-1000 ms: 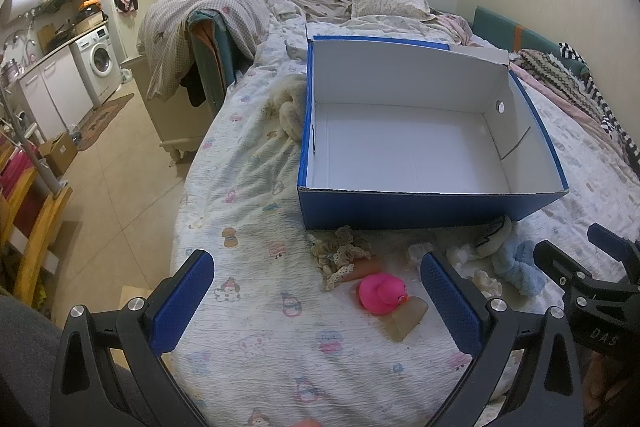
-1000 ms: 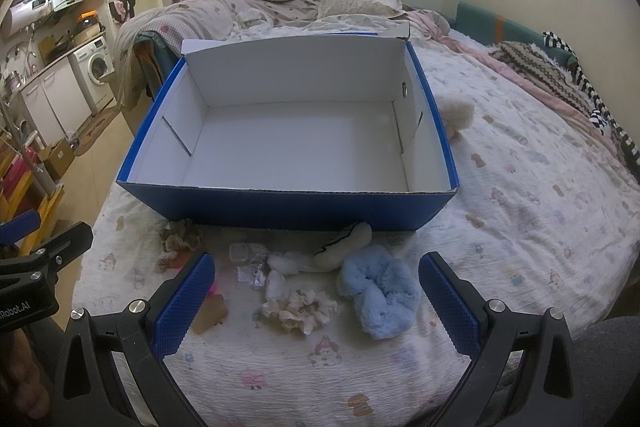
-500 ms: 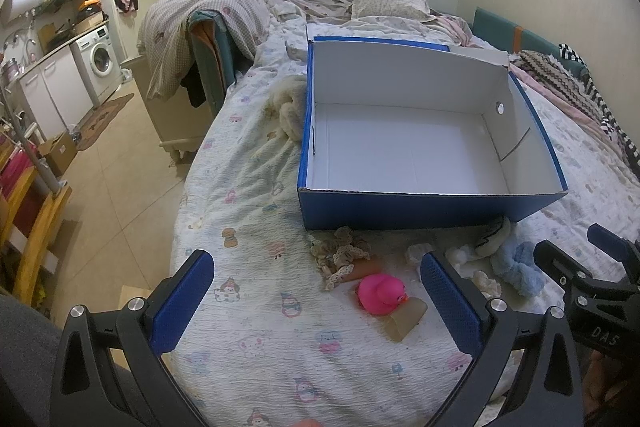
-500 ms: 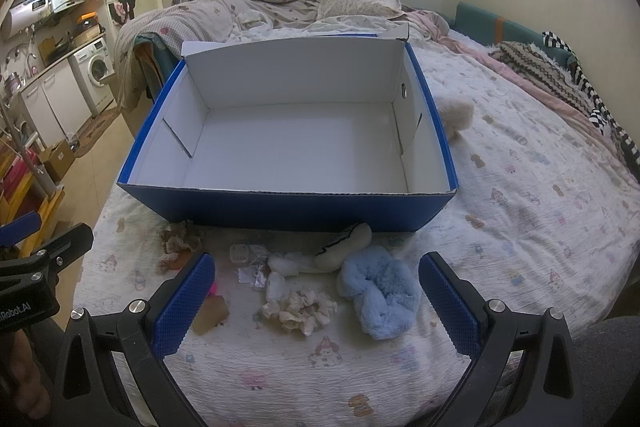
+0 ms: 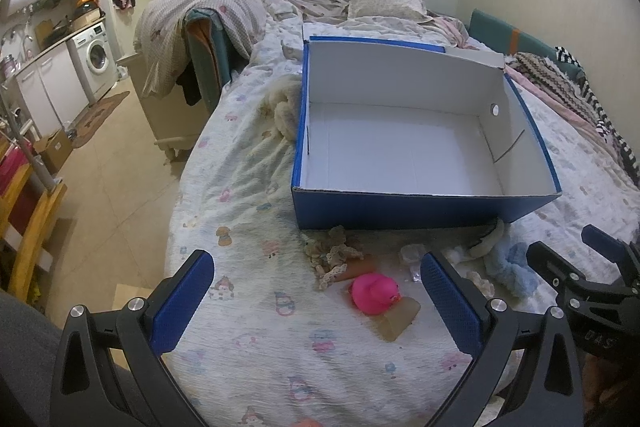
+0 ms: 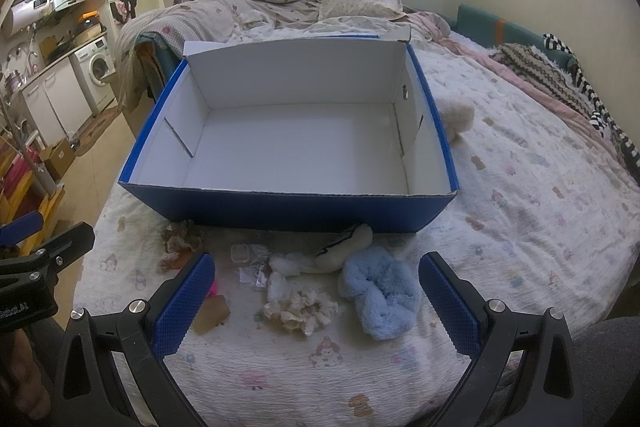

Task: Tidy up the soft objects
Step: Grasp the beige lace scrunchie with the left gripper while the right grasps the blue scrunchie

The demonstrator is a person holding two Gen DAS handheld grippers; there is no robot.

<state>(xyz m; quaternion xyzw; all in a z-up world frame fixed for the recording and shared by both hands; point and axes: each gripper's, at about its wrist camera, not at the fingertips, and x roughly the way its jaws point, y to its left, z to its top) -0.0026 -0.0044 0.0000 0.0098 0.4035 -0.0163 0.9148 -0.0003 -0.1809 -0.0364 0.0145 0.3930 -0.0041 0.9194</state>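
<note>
Ahead of both grippers, empty box (image 6: 296, 143) on bed (image 6: 520, 195). Nearer, blue plush (image 6: 380, 291), cream scrunchie (image 6: 300, 311), pink duck (image 5: 374, 293). Left gripper (image 5: 316, 291) and right gripper (image 6: 312, 291) spread wide, holding nothing. Barely any shift from a second ago; sorting not yet begun.

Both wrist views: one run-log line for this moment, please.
left tongs open, empty | right tongs open, empty | blue box empty | blue scrunchie, cream scrunchie, pink duck on bed before box
</note>
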